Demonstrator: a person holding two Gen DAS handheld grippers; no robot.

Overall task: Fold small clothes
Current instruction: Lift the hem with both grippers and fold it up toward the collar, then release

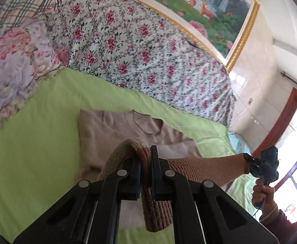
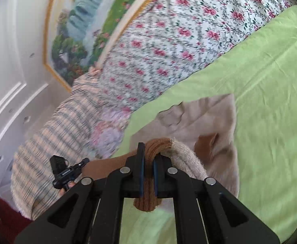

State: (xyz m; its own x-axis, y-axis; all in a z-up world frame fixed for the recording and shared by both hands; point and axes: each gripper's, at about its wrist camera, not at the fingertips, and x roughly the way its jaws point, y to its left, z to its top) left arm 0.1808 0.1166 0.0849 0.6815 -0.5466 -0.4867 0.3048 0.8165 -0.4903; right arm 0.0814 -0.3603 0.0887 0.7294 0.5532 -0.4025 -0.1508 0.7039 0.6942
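Note:
A beige knitted sweater (image 1: 111,132) lies on the green sheet (image 1: 26,142) with its round neckline pointing away from me. Its brown ribbed hem (image 1: 209,166) is lifted off the bed and stretched between both grippers. My left gripper (image 1: 146,158) is shut on one end of the hem, which bunches between the pads and hangs below. In the right wrist view, my right gripper (image 2: 149,154) is shut on the other end of the hem (image 2: 158,144), above the sweater (image 2: 209,118). Each gripper shows in the other's view: the right gripper (image 1: 247,159) and the left gripper (image 2: 83,161).
A white quilt with red flowers (image 1: 138,46) is heaped behind the sweater. A lilac-pink floral cover (image 1: 16,67) and a plaid blanket (image 1: 22,0) lie to the left. A gold-framed painting (image 1: 219,6) hangs on the wall, and a wood-framed window (image 1: 290,138) is at the right.

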